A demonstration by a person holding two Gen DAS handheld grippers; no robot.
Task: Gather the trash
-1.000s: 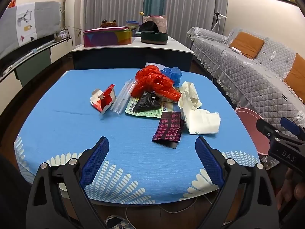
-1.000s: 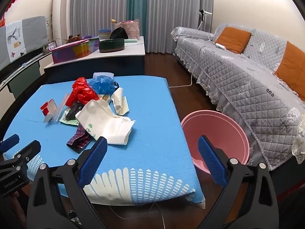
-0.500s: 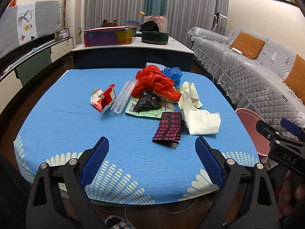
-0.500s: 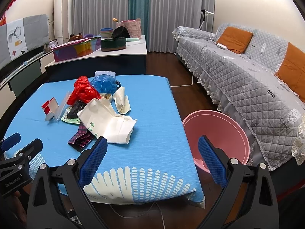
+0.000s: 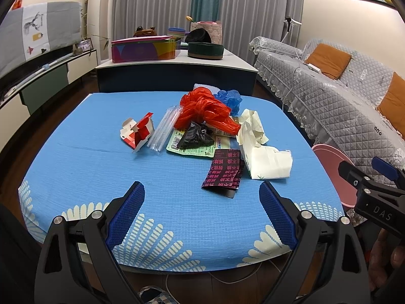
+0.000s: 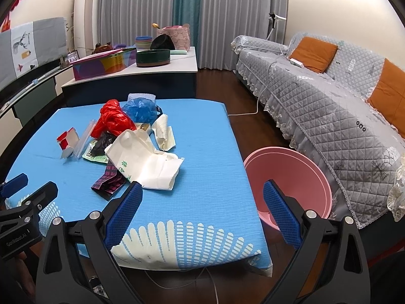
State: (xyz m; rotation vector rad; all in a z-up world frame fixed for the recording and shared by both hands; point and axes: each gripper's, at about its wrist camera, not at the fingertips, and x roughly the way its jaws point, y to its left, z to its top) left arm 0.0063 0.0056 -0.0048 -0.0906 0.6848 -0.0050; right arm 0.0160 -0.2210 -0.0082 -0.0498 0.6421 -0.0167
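Note:
Trash lies heaped mid-table on the blue cloth (image 5: 88, 167): a red plastic bag (image 5: 205, 111), a blue bag (image 5: 230, 97), a black bag (image 5: 197, 136), a green-printed wrapper (image 5: 192, 149), a dark red patterned packet (image 5: 224, 172), white paper bags (image 5: 265, 159), a clear sleeve (image 5: 163, 131) and a red-and-white carton (image 5: 138, 133). A pink bin (image 6: 288, 174) stands on the floor right of the table. My left gripper (image 5: 201, 202) hovers open over the table's near edge, short of the packet. My right gripper (image 6: 202, 202) is open near the front right corner, empty.
A grey quilted sofa (image 6: 329, 101) with orange cushions runs along the right. Behind the table stands a counter (image 5: 177, 63) with a colourful box (image 5: 144, 49) and a dark round tin (image 5: 205, 50). A white cable (image 6: 243, 112) lies on the wooden floor.
Both grippers have crept slightly; the right view shifted a little toward the table. Nothing on the table has moved.

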